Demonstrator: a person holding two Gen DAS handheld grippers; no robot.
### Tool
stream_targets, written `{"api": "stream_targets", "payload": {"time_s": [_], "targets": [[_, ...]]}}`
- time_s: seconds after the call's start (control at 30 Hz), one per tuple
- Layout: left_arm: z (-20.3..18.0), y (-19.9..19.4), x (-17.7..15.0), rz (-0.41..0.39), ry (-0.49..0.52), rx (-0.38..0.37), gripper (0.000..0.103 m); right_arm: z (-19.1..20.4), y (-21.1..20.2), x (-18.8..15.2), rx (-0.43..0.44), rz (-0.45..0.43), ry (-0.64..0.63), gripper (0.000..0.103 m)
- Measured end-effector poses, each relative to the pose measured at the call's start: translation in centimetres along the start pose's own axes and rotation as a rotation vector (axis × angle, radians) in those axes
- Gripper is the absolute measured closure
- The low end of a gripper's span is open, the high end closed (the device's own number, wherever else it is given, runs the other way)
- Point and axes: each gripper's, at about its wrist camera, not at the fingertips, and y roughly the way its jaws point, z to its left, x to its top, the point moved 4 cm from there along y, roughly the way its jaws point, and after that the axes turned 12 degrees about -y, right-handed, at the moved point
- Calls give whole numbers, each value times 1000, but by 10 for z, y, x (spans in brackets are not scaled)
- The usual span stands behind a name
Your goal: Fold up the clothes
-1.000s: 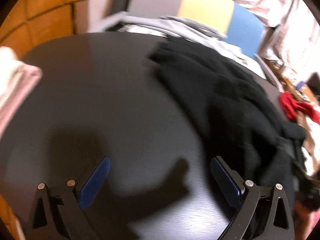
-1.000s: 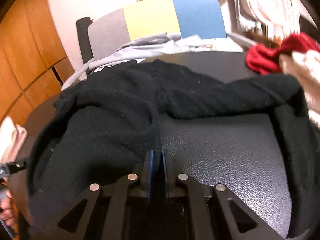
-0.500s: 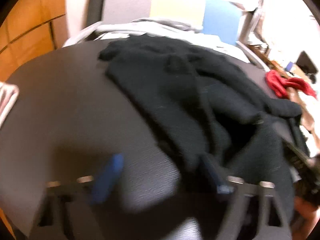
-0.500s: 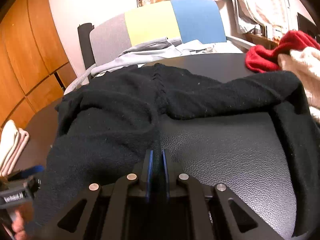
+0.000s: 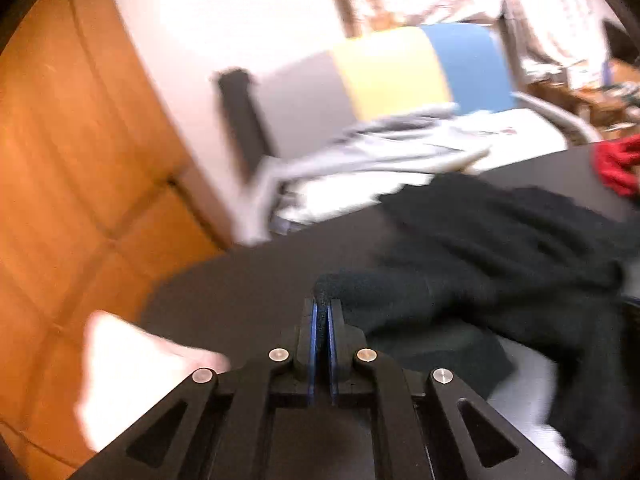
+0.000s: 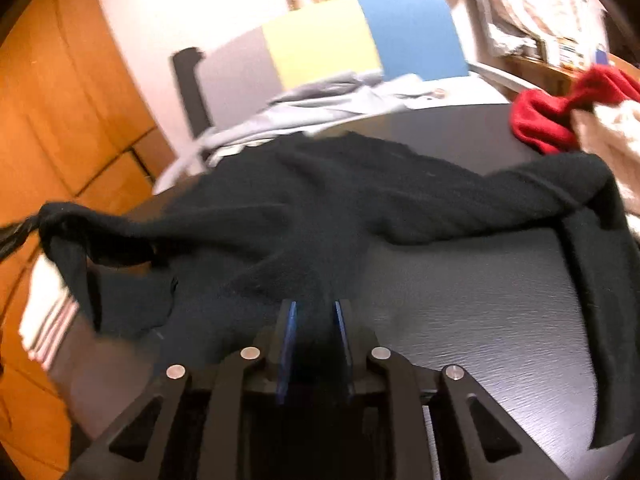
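A black knit sweater (image 6: 340,200) lies spread over the round dark table (image 6: 480,312). My left gripper (image 5: 322,308) is shut on a bunched edge of the sweater (image 5: 360,288) and lifts it off the table at the left side; in the right wrist view this raised corner (image 6: 60,216) shows at the far left. My right gripper (image 6: 314,308) holds a fold of the sweater between its blue pads, jaws slightly parted around the cloth. One sleeve (image 6: 600,280) trails down the right side.
A folded white and pink striped garment (image 6: 44,320) lies at the table's left edge. A red cloth (image 6: 552,116) and a cream knit (image 6: 612,132) sit at the far right. A chair (image 6: 328,48) with grey clothes (image 6: 320,104) stands behind the table.
My left gripper, open over the table a second ago, has closed on the sweater's edge and lifted it. My right gripper's jaws have parted slightly, still around the cloth.
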Motion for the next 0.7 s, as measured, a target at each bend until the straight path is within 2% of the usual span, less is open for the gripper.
{"api": "stream_targets", "payload": {"time_s": [0.1,0.13,0.17,0.2,0.23,0.3,0.4,0.47,0.53,0.63,0.7], "targets": [[23,22,-11,38,102,103,95,32,14,-8,56,89,-96,80],[28,28,-22,59,107,107,93,40,19,-12,37,111,-138,80],[32,38,-41,119,90,88,90,47,23,-15,10,124,-181,80],[36,47,-60,179,71,70,78,51,25,-17,-11,127,-209,80],[36,53,-73,236,35,39,63,51,26,-18,-19,119,-215,80],[44,59,-112,351,-112,-81,47,51,28,-21,-34,102,-226,80],[63,57,-149,409,-313,-149,45,38,29,-24,40,70,-118,80],[85,54,-160,406,-420,-148,39,33,29,-27,66,47,-82,80],[106,54,-164,386,-508,-107,26,37,28,-29,48,30,-108,80],[149,68,-160,375,-643,-18,20,46,27,-32,-8,14,-159,80],[165,84,-153,395,-691,-38,20,47,26,-34,-19,7,-156,80]]}}
